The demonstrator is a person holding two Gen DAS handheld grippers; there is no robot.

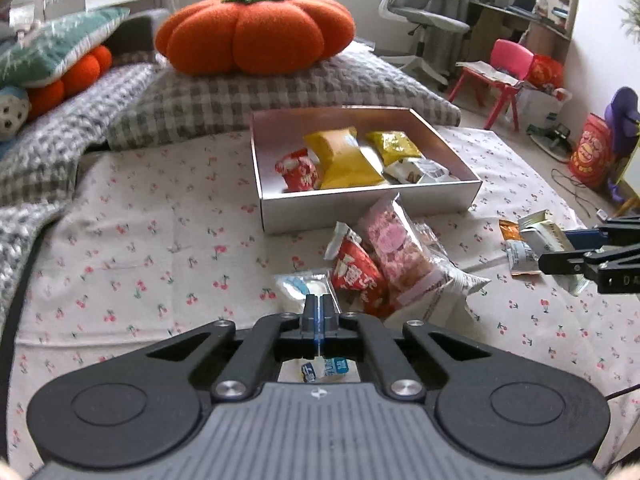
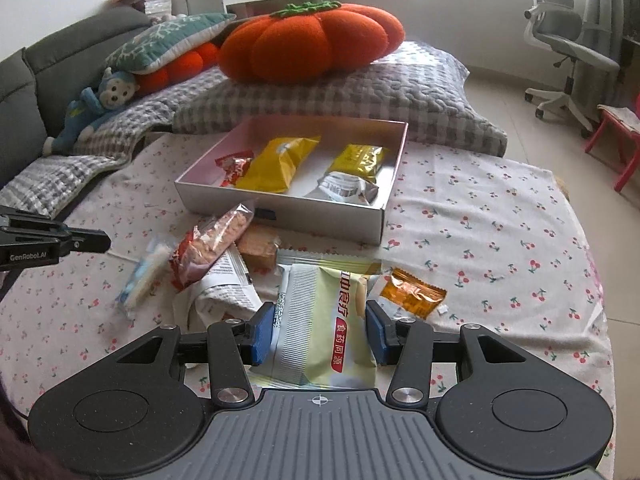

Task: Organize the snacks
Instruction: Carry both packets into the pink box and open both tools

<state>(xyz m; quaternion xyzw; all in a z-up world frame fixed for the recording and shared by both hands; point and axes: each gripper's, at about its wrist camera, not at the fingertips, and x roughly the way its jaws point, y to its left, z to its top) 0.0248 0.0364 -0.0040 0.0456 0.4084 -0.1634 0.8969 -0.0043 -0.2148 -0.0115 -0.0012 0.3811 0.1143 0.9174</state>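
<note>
- Snacks lie in two places – four packets inside the silver box (image 1: 280, 216), the rest loose on the cherry-print sheet (image 1: 132, 248) in front of it.
- My left claw (image 1: 319, 312) is pressed together on the thin edge of a white-and-blue packet (image 1: 294, 288); that pinch shows only in the left view, while the right view shows the packet from the side.
- My right claw (image 2: 320, 330) pinches a pale green packet (image 2: 324, 320) between its blue pads – plain in its own view, half cut off in the left.
- An orange sachet (image 2: 412, 290) lies just beside that packet; right of it the sheet is bare up to the bed's edge.
- Box contents: a red packet (image 1: 298, 170), a large yellow bag (image 1: 344, 158), a yellow-green packet (image 1: 394, 146), a white one (image 1: 420, 170); its left part is bare.
- A red pack (image 1: 356, 268) and a pink pack (image 1: 394, 248) lean together near the box's front wall.
</note>
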